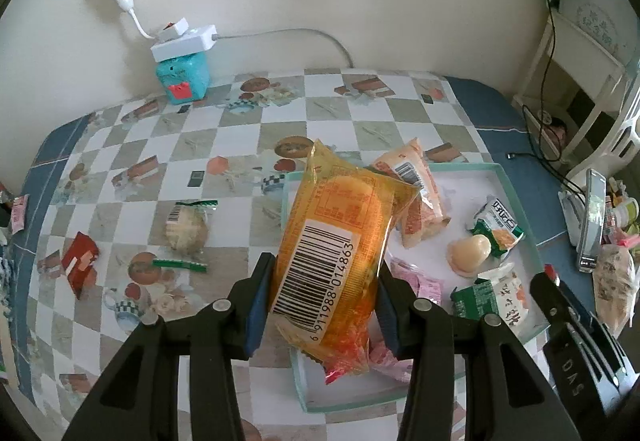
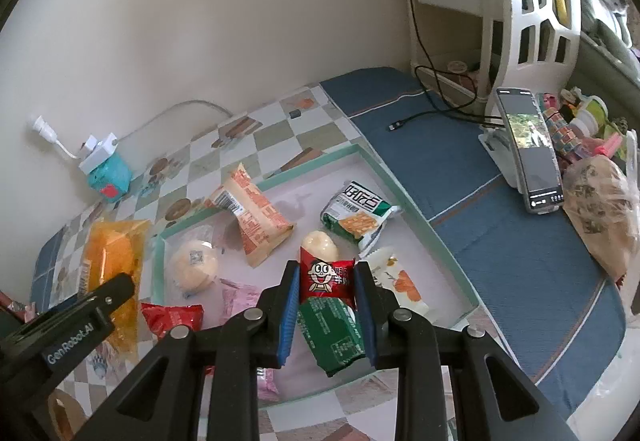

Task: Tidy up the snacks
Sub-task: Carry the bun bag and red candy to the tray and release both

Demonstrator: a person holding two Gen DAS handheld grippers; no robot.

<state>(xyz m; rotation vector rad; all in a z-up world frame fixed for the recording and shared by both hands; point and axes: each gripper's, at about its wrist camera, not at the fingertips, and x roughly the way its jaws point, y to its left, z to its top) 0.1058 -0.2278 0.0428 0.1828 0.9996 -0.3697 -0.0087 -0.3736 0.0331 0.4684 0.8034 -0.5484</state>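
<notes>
My left gripper (image 1: 326, 269) is shut on a long orange packet (image 1: 336, 241) with a barcode, held up over the left rim of the green-edged tray (image 1: 516, 197). My right gripper (image 2: 326, 271) is shut on a small red packet (image 2: 326, 277) with a cartoon face, above the tray (image 2: 400, 177). Under it a dark green packet (image 2: 334, 337) lies in the tray. A peach packet (image 2: 252, 217), a green-and-white cracker packet (image 2: 358, 215), a round bun (image 2: 196, 265) and pink packets (image 2: 240, 299) also lie there. The orange packet (image 2: 108, 261) hangs at the left of the right wrist view.
A wrapped bun (image 1: 186, 229) and a red packet (image 1: 80, 261) lie on the checked tablecloth left of the tray. A teal cube (image 1: 182, 79) bearing a power strip stands by the wall. To the right are a phone (image 2: 528, 149) on a stand, a black cable (image 2: 432, 113) and a brown bag (image 2: 600, 209).
</notes>
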